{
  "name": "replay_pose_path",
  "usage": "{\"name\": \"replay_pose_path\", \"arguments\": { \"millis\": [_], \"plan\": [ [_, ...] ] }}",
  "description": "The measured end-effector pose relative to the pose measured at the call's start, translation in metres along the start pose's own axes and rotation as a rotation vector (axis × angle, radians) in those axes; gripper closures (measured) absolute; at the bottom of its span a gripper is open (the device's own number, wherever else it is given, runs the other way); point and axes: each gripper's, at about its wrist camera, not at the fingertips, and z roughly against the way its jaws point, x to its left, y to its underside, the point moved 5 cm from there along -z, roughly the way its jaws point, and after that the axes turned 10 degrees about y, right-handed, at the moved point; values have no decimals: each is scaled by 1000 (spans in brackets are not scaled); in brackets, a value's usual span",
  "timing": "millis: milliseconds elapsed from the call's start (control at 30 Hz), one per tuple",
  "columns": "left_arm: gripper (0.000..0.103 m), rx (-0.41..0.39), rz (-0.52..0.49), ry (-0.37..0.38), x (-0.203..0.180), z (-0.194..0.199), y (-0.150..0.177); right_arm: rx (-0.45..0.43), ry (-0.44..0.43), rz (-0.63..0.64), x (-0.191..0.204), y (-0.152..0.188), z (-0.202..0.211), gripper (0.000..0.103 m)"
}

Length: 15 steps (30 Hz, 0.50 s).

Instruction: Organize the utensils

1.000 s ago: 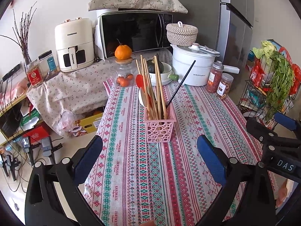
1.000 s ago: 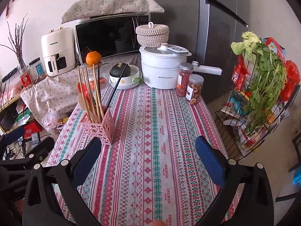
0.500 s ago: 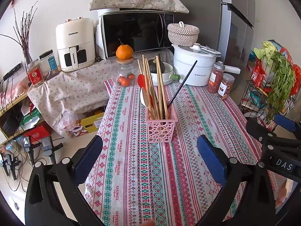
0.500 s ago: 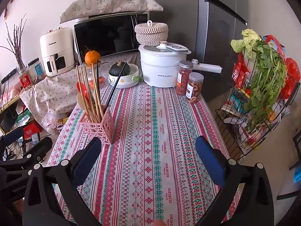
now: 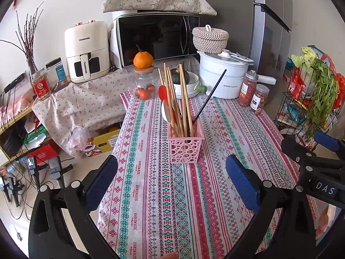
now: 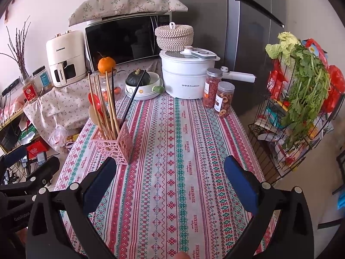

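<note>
Utensils stand upright in a pink basket on the patterned tablecloth: wooden chopsticks, 1 black chopstick and a red spoon. Left gripper and right gripper both hover over the cloth, jaws spread wide, holding nothing.

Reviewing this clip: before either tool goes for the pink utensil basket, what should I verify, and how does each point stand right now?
1. Left tool open and empty: ok.
2. Right tool open and empty: ok.
3. Pink basket upright on the tablecloth: ok.
4. Wooden chopsticks and red spoon stand inside the basket: ok.
5. Black chopstick leans far out to the right, may snag: not ok.
6. Utensils sorted by type: cannot tell.
</note>
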Motion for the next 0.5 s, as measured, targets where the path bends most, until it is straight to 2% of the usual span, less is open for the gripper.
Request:
{"name": "replay_pose_path", "arguments": {
  "millis": [500],
  "plan": [
    [7,1,-1,-1,-1,1,0,3,-2,-1,1,1,-1,6]
  ]
}}
